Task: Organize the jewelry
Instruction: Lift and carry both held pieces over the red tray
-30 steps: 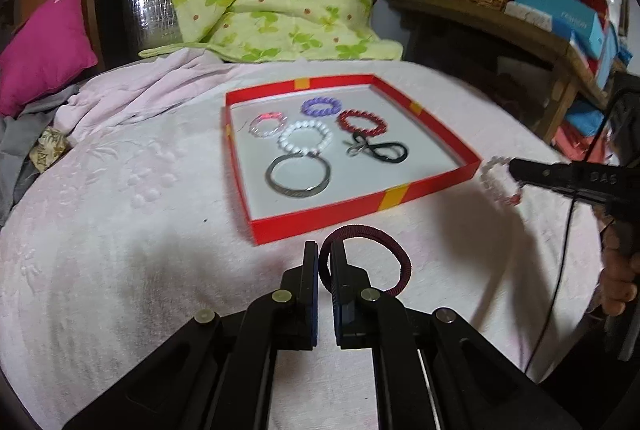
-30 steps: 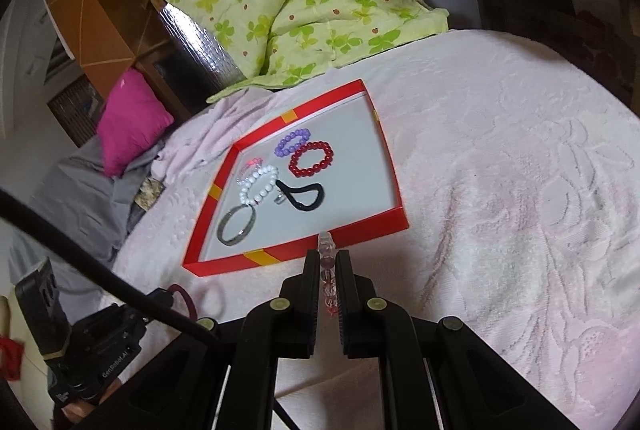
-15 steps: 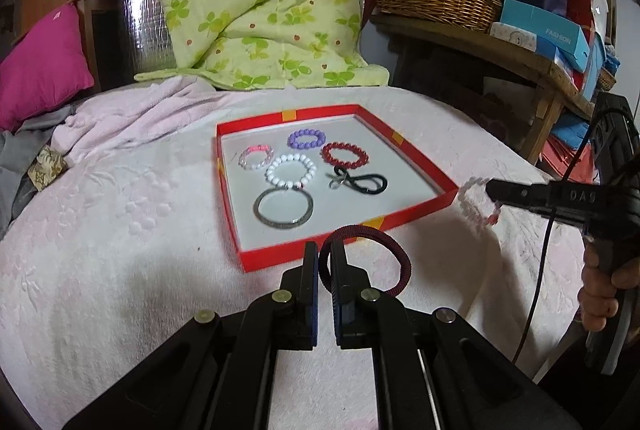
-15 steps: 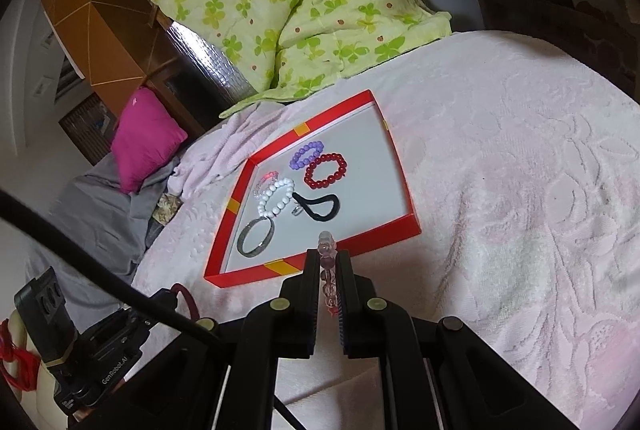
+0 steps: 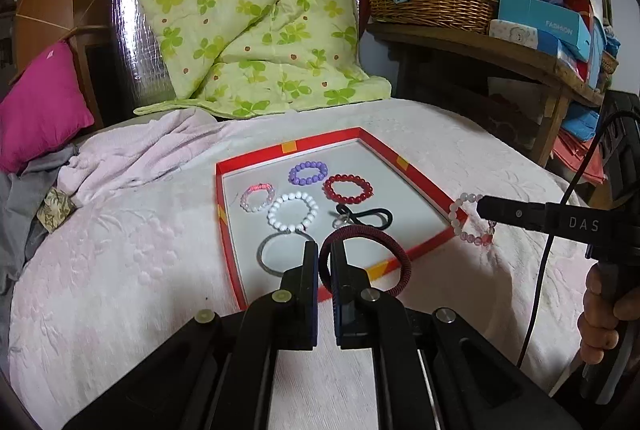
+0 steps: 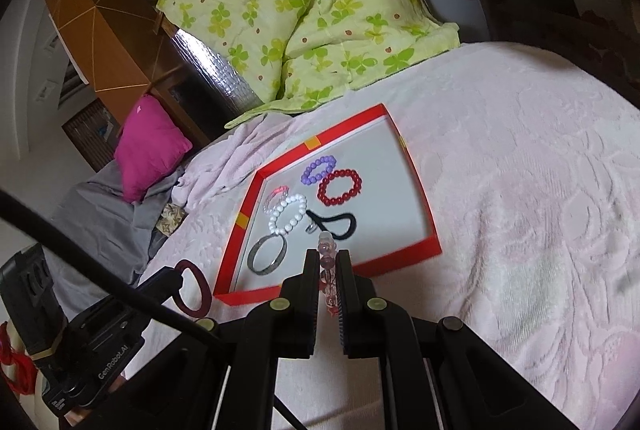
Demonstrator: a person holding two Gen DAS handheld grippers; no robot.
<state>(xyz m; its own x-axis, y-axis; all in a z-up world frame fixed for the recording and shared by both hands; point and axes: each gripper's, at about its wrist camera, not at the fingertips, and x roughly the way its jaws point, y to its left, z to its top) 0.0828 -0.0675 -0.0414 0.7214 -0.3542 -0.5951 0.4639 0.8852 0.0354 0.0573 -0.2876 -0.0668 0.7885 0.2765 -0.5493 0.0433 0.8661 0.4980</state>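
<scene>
1. Our left gripper (image 5: 325, 262) pinches the maroon hair tie (image 5: 370, 254) above the red tray (image 5: 416, 172)'s near rim.
2. Our right gripper (image 6: 325, 270) clamps a pink bead bracelet (image 6: 326, 270); we judge it could snag that rim.
3. Beyond, the trayed bracelets (image 5: 347, 188) might scatter.

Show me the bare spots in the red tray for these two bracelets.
Red tray: bare floor along the right wall, beside the red bead bracelet, and the near right corner past the black hair tie. The left half is crowded around the white bead bracelet.
</scene>
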